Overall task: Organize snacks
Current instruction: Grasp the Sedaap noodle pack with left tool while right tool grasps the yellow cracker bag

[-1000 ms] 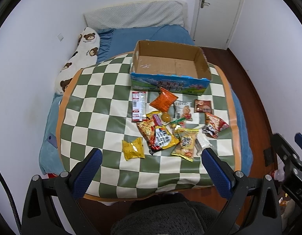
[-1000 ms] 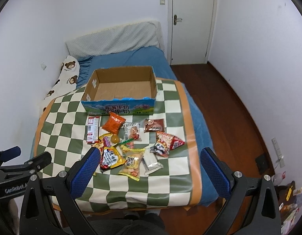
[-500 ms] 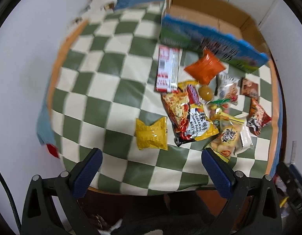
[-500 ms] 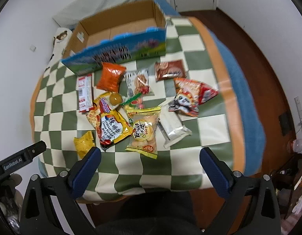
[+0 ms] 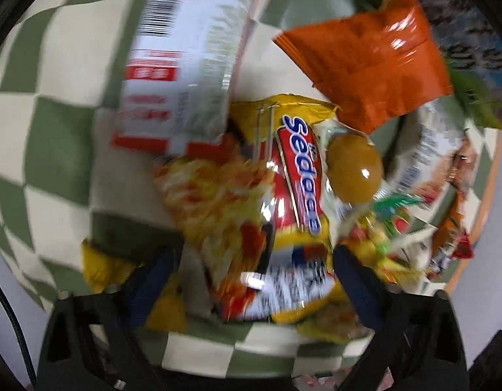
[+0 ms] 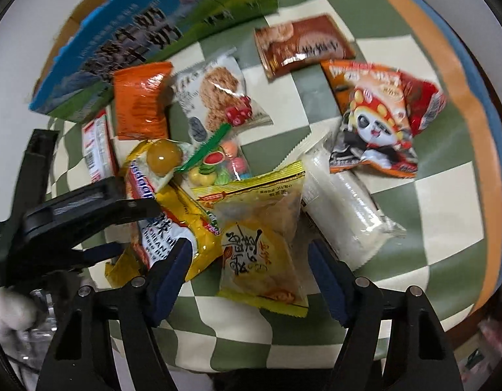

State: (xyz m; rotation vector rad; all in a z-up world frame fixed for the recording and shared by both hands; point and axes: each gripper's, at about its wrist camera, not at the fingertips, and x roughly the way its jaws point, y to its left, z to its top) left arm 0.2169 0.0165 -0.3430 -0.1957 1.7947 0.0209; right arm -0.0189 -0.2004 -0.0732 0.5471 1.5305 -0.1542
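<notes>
**Both grippers lowered over the snack pile**

While the snacks lie heaped on the checked cloth, the left gripper is held with its fingers apart on either side of the yellow noodle packet, whose long axis runs straight ahead between them. "Sedaap" is read on its red label. The right gripper is likewise spread, straddling the yellow pastry packet lying just ahead. Nothing is clamped. The blue box, printed with blurred characters, stands beyond the pile.
</notes>
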